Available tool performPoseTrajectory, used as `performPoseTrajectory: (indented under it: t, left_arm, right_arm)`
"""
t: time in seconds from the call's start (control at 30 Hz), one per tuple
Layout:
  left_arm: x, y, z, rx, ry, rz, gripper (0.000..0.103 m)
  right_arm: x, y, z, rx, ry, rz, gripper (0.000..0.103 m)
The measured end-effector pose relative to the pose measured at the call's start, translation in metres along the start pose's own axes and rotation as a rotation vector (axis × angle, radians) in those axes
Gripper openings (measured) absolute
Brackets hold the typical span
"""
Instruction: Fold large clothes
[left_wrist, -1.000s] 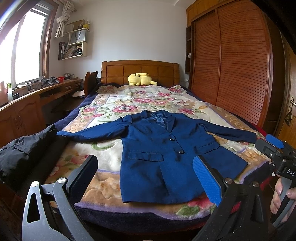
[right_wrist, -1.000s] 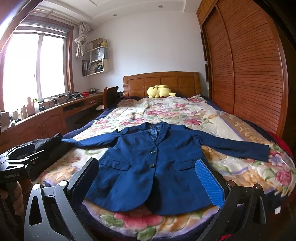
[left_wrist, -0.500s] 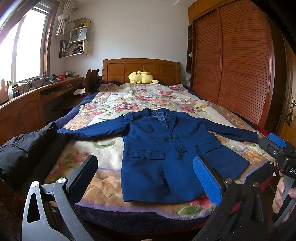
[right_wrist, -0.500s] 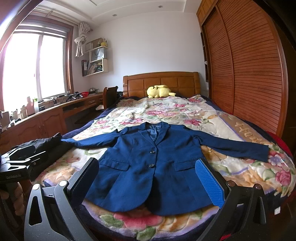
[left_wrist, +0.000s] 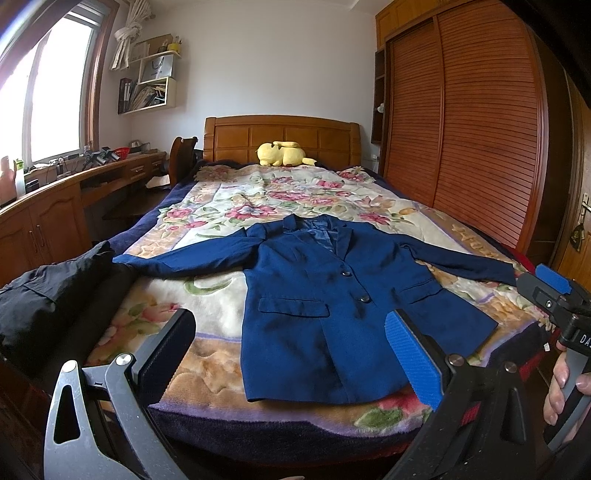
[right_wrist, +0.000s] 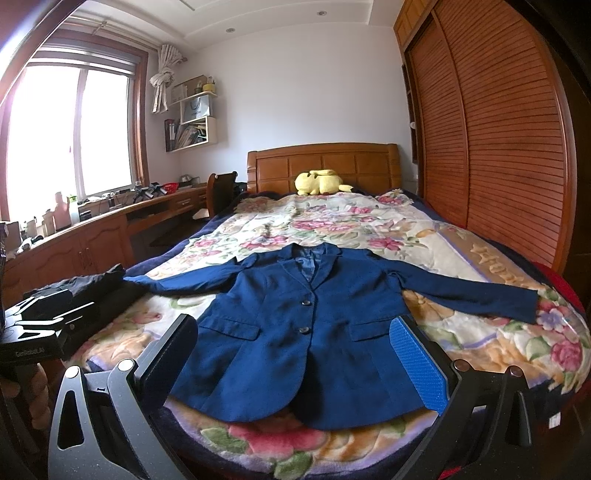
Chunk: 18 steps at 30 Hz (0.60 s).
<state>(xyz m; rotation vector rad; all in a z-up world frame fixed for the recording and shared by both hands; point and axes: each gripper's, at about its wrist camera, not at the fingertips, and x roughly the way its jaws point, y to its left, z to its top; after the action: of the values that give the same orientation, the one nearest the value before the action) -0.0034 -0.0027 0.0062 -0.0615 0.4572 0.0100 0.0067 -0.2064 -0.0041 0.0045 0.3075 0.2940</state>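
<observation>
A navy blue blazer (left_wrist: 332, 295) lies flat and face up on the floral bedspread (left_wrist: 236, 206), buttoned, collar toward the headboard, both sleeves spread outward. It also shows in the right wrist view (right_wrist: 306, 325). My left gripper (left_wrist: 290, 350) is open and empty, held short of the bed's foot, over the jacket's hem. My right gripper (right_wrist: 295, 354) is open and empty, also short of the hem. The right gripper shows at the right edge of the left wrist view (left_wrist: 554, 291).
A black garment (left_wrist: 48, 291) lies heaped at the bed's left front corner. A yellow plush toy (left_wrist: 282, 153) sits by the wooden headboard (left_wrist: 280, 136). A wooden desk (left_wrist: 55, 210) runs along the left wall, a slatted wardrobe (left_wrist: 472, 122) along the right.
The left wrist view has tilted slightly, so the jacket sits a little lower in frame. The right wrist view barely changes. Both grippers stay open.
</observation>
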Motion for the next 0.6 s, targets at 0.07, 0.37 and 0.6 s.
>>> performPoseTrajectory:
  t: [0.07, 0.37, 0.6]
  left_arm:
    - [-0.0003, 0.0, 0.0004, 0.0, 0.001, -0.001, 0.103]
    - [0.0001, 0.0001, 0.0, -0.002, 0.0, 0.001, 0.103]
    - [0.006, 0.0043, -0.0061, -0.008, 0.007, 0.003, 0.103]
  right_arm:
    - [-0.0006, 0.0006, 0.0, -0.002, -0.001, 0.0, 0.103]
    - [0.0005, 0.0003, -0.0008, -0.005, 0.0, 0.005, 0.103]
    - [0.0066, -0.0009, -0.0013, -0.009, 0.014, 0.01, 0.103]
